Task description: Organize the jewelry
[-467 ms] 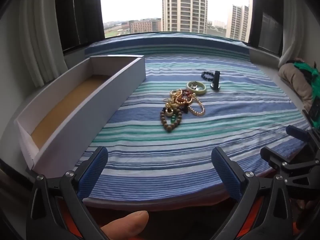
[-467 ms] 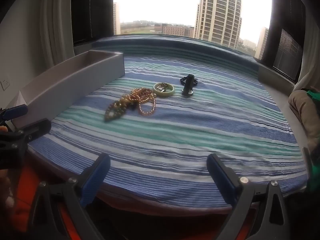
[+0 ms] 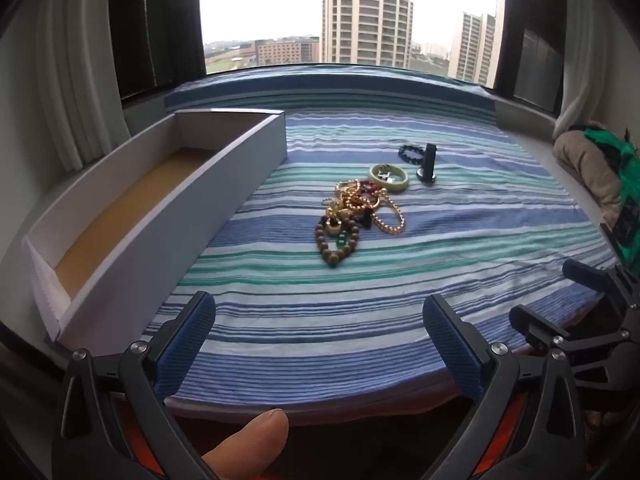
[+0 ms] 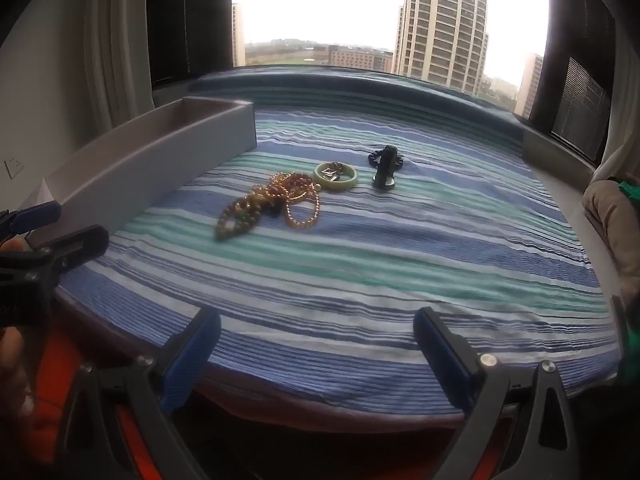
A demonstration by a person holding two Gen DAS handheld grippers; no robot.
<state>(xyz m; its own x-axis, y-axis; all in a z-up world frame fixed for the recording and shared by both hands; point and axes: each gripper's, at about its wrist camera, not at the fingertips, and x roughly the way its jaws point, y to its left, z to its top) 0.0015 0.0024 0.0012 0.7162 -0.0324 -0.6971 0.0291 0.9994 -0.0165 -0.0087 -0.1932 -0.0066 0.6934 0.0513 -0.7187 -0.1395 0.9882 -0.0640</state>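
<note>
Well apart from the jewelry pile, both the left gripper and right gripper hover spread wide, holding nothing, over the striped cloth.

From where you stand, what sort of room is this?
Probably a high-rise bedroom: a striped bedsheet spread by a big window facing apartment towers, with curtains alongside.

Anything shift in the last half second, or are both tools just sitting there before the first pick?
Nothing visibly changed. Both tools, left and right, remain open and empty at the bed's near edge; the tangled jewelry, pale bangle and long box lie where they were.
</note>
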